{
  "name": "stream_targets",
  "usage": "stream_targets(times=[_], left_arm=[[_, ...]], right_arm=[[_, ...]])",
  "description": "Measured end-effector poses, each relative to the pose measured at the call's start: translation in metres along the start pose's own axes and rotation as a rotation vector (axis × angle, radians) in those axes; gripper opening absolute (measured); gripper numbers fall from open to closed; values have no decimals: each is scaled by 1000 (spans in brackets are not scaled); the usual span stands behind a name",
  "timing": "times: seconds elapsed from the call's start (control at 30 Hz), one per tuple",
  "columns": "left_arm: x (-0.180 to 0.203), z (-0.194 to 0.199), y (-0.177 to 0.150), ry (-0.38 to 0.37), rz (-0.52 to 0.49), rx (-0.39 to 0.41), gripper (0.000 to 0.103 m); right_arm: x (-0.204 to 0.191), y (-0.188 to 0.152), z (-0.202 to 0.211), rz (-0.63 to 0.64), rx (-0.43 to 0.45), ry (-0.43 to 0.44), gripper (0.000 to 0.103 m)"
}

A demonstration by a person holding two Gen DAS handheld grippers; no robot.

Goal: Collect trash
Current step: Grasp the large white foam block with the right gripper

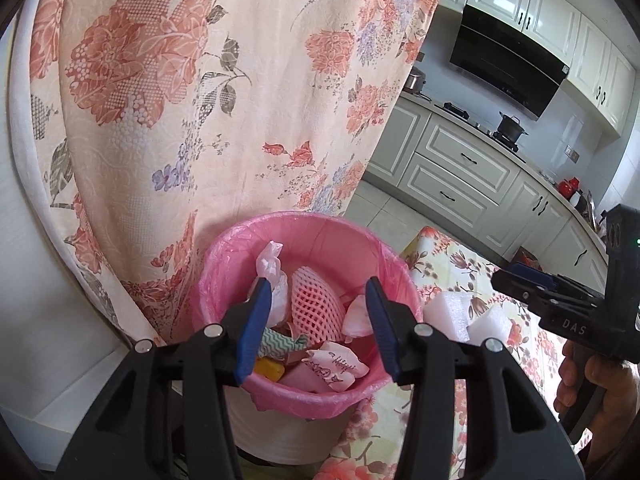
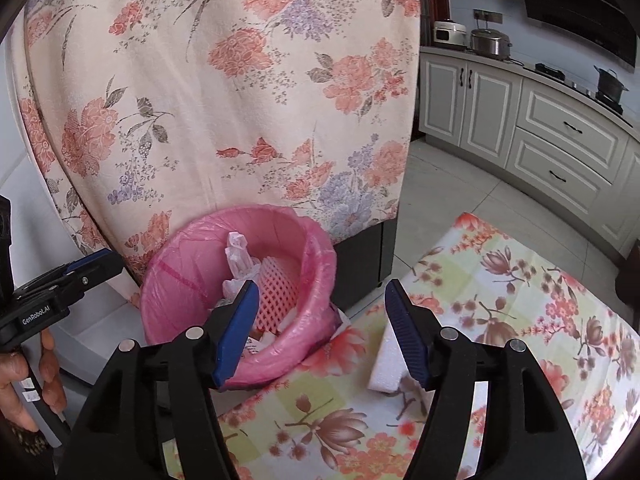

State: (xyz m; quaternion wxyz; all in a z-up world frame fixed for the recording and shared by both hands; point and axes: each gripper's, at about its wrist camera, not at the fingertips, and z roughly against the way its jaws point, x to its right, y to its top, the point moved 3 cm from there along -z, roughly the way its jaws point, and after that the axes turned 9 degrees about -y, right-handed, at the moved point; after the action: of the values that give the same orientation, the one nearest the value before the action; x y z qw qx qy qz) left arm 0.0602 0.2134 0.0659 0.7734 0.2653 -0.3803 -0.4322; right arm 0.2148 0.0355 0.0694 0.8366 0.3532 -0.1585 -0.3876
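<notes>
A bin with a pink bag liner point(image 1: 224, 264) stands beside the table, holding a pink foam net point(image 1: 316, 304), a white plastic bag point(image 1: 270, 264), crumpled wrappers point(image 1: 336, 364) and a zigzag cloth point(image 1: 280, 340). My left gripper point(image 1: 318, 286) hangs open over the bin, nothing between its blue pads. White foam pieces point(image 1: 452, 312) lie on the floral tablecloth point(image 1: 440, 264) to its right. In the right wrist view my right gripper point(image 2: 322, 286) is open and empty over the gap between the bin point(image 2: 168, 280) and the table; a white foam piece point(image 2: 386, 364) lies by its right finger.
A large floral cloth point(image 1: 200, 100) hangs right behind the bin. Kitchen cabinets point(image 1: 460, 160), a stove with a black pot point(image 1: 510, 128) and tiled floor point(image 2: 460, 200) lie to the right. A hand point(image 2: 24, 384) holds the left gripper's handle; another hand point(image 1: 580, 376) holds the right's.
</notes>
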Motion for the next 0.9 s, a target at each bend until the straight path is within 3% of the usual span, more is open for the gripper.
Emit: stream_targets(times=[0.47, 0.9], left_arm=[[41, -8, -9, -47, -56, -24, 51], [81, -29, -22, -87, -115, -77, 54]], right_arm=[[72, -33, 24, -97, -3, -106, 66], [105, -64, 17, -161, -28, -151, 77]])
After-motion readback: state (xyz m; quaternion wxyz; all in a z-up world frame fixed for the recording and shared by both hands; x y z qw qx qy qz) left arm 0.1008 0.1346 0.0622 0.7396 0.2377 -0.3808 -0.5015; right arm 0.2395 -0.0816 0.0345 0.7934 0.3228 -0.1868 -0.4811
